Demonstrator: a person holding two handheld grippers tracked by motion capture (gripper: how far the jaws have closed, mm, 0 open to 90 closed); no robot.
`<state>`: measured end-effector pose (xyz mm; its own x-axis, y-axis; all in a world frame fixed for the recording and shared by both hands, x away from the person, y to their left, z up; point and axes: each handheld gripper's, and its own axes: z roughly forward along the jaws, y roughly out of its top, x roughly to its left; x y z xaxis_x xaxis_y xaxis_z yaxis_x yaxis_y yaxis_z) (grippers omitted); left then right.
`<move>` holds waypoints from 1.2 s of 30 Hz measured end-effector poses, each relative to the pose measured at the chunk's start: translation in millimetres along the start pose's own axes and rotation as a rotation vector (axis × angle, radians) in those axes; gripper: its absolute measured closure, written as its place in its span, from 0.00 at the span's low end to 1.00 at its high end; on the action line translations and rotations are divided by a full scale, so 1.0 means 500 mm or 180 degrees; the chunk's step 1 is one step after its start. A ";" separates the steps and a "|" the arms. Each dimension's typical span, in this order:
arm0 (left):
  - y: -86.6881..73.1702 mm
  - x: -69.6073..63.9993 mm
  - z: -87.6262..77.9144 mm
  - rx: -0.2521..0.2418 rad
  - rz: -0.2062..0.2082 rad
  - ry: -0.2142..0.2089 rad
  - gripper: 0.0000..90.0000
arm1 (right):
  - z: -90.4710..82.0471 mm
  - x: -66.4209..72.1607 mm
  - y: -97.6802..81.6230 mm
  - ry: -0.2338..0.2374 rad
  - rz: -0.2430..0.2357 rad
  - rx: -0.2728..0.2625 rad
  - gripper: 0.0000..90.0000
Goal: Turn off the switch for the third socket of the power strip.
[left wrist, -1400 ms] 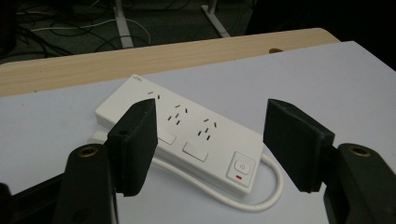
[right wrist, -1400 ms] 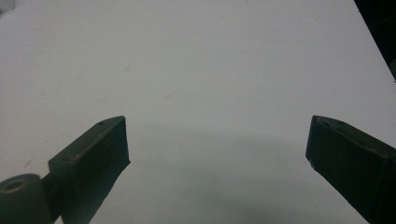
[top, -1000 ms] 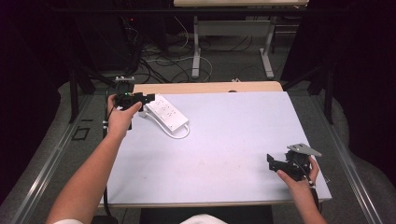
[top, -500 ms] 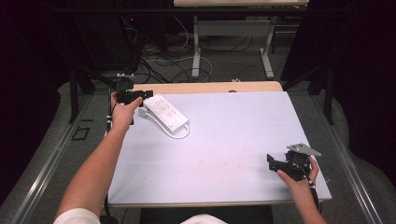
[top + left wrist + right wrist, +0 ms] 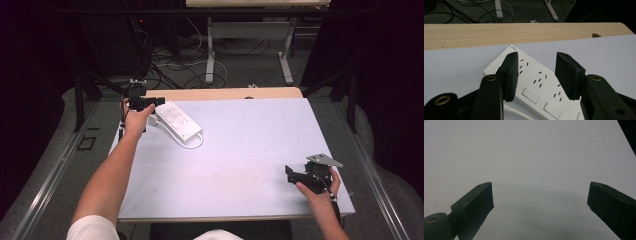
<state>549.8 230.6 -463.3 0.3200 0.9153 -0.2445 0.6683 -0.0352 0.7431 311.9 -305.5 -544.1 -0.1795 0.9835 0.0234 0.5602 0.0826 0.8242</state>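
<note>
white power strip [image 5: 176,119] lies flat near the far left corner of the desk [image 5: 250,145], set diagonally, its white cord [image 5: 196,144] looping off the nearer end. left gripper [image 5: 148,102] sits at the far left corner, held in the left hand [image 5: 135,119], pointing across the strip's far end. in the left gripper view the left gripper [image 5: 536,72] has its jaws partly apart with the power strip [image 5: 534,85] showing between and below them, its slot holes and two square switches visible; the left pad looks to overlap the strip's edge, cannot tell if it touches. nothing is clamped. a bare wood strip [image 5: 225,93] runs along the desk's far edge behind the pale sheet. right gripper [image 5: 291,173] rests near the near right corner of the desk, held in the right hand [image 5: 315,187], grey three-cornered plate [image 5: 325,160] on top, well apart from the strip. in the right gripper view the right gripper [image 5: 540,195] has its jaws spread wide, holding nothing, just plain desk surface [image 5: 536,157] between them. floor beyond the desk has cables [image 5: 175,65] and table legs [image 5: 210,55].
</note>
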 end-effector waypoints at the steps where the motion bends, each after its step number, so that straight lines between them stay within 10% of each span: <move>1: -0.001 0.000 0.007 -0.0045 0.0022 0.0023 0.60 | 0.000 0.000 0.000 -0.0002 0.0004 0.0000 0.07; 36: -0.026 0.046 0.090 0.0055 -0.0004 0.0211 0.83 | 0.002 0.000 -0.002 0.0050 0.0047 0.0047 0.07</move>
<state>578.7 234.2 -506.8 0.2743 0.9399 -0.2031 0.6805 -0.0405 0.7317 312.4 -305.4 -545.5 -0.1839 0.9819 0.0445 0.5748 0.0707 0.8153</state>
